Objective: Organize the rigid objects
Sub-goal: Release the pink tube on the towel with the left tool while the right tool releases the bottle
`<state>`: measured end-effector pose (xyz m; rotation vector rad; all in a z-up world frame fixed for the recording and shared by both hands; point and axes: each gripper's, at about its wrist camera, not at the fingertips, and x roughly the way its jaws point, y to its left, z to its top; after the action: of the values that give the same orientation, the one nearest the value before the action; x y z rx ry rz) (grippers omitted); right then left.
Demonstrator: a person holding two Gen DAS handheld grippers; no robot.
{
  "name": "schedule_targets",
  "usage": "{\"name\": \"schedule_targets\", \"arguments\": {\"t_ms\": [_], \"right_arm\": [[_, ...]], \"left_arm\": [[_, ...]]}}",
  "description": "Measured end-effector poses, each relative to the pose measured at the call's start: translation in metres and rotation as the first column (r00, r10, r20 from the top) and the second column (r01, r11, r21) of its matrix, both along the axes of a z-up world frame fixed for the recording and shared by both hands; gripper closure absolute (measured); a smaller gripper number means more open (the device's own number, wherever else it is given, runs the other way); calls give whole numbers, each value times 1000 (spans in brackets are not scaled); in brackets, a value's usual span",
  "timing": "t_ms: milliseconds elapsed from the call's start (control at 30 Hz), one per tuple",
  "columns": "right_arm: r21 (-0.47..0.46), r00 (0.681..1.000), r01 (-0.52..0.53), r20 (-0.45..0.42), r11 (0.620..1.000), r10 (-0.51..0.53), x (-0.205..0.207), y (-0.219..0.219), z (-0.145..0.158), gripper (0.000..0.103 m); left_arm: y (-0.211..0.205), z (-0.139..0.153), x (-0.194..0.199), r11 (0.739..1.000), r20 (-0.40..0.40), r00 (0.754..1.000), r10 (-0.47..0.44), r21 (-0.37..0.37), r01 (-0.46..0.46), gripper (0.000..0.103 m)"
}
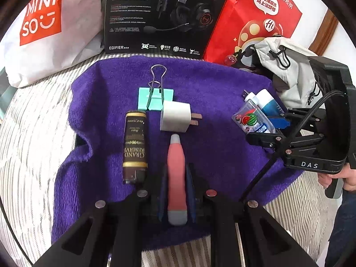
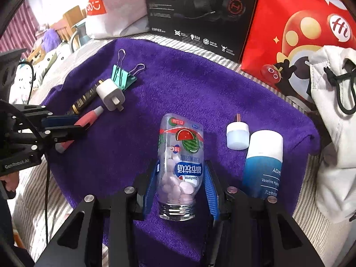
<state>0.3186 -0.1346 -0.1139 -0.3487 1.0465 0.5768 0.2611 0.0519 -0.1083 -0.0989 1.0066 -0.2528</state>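
Observation:
A purple towel (image 1: 106, 102) covers the striped surface. My left gripper (image 1: 176, 178) is shut on a pink pen-shaped tool with grey ends (image 1: 176, 169), which lies lengthwise between the blue fingers. Beside it lie a brown "Grand Reserve" tube (image 1: 134, 146), a white charger plug (image 1: 174, 116) and a teal binder clip (image 1: 155, 98). My right gripper (image 2: 180, 178) is shut on a clear candy bottle with a watermelon label (image 2: 180, 155), its metal cap toward the camera. To its right lie a blue-and-white cream tube (image 2: 263, 162) and a small white USB light (image 2: 237, 136).
Along the far edge stand a white Miniso bag (image 1: 44, 29), a black Edifier headphone box (image 1: 164, 15) and a red paper bag (image 1: 251, 22). A grey-white drawstring pouch (image 2: 333, 115) crowds the towel's right side. A hand (image 1: 347, 178) holds the right gripper.

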Motion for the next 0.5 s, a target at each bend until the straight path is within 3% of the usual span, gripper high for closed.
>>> {"name": "schedule_targets", "arguments": {"t_ms": [133, 267, 367, 500], "right_arm": [[-9, 1000, 8, -18, 1000, -8, -1, -3, 1, 56], [-21, 1000, 9, -15, 1000, -9, -10, -10, 4, 52], [-1, 999, 33, -14, 999, -33, -20, -22, 11, 52], [13, 996, 85, 14, 996, -86, -37, -39, 23, 52]], "left_arm": [[1, 1, -7, 1000, -11, 1000, -2, -10, 2, 76], [-2, 6, -15, 1000, -5, 1000, 5, 30, -4, 69], [-2, 14, -25, 999, 6, 1000, 21, 24, -21, 52], [-2, 30, -43, 998, 38, 998, 41, 35, -42, 51]]}}
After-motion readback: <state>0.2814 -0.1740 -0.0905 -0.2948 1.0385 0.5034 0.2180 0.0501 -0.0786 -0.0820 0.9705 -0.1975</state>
